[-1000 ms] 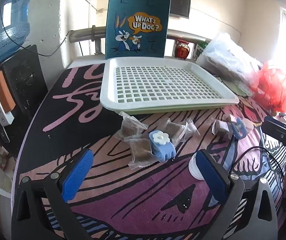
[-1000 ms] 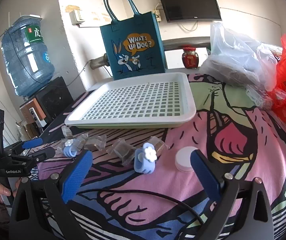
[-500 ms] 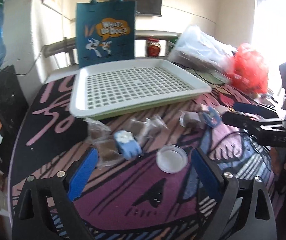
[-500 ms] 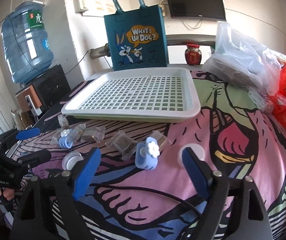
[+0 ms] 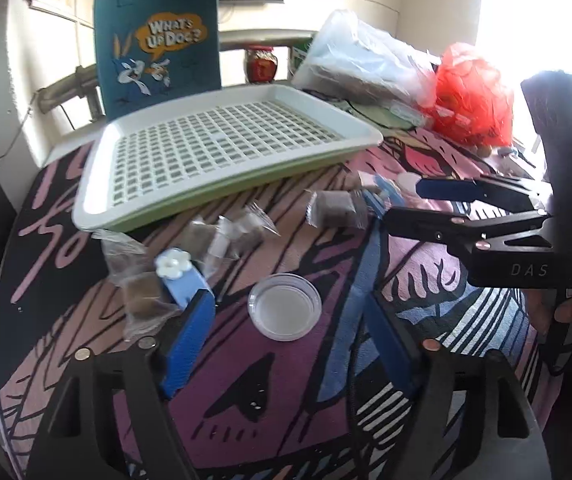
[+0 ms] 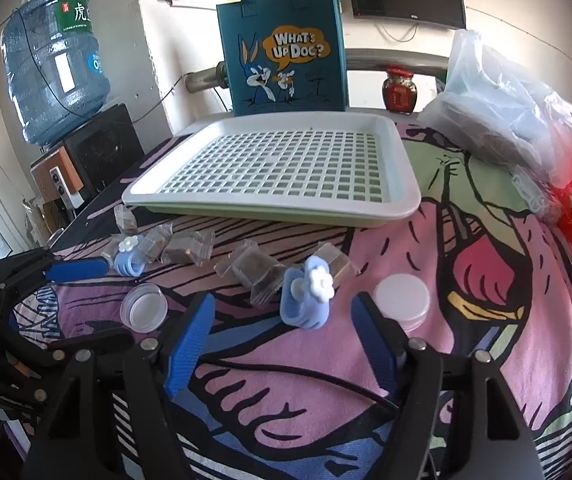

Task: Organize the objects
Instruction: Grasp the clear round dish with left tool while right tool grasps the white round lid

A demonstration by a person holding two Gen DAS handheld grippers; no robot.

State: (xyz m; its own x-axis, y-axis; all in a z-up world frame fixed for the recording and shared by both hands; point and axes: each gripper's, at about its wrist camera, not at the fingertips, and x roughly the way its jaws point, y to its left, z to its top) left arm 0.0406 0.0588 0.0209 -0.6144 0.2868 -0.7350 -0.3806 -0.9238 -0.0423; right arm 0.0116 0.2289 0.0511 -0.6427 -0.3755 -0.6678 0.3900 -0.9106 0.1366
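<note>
Now | left claw (image 5: 286, 332) closing, clear dish (image 5: 285, 306) between pads | right claw (image 6: 282, 328) closing, blue clip (image 6: 306, 300) just ahead

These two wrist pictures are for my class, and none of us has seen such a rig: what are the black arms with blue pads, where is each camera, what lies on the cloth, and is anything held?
Each picture comes from a camera mounted on a hand-held gripper, looking along its two blue-padded fingers. A person holds one in each hand; there is no robot.

In the left wrist view, the left gripper is closing around a clear round dish, not yet pressing it. The other tool shows at the right edge.

In the right wrist view, the right gripper is closing around a blue ring with a white flower, also not gripped yet.

On the patterned cloth lie small wrapped brown cubes, a second blue flower ring, a white lid and an empty slotted tray. Nothing is held.
</note>
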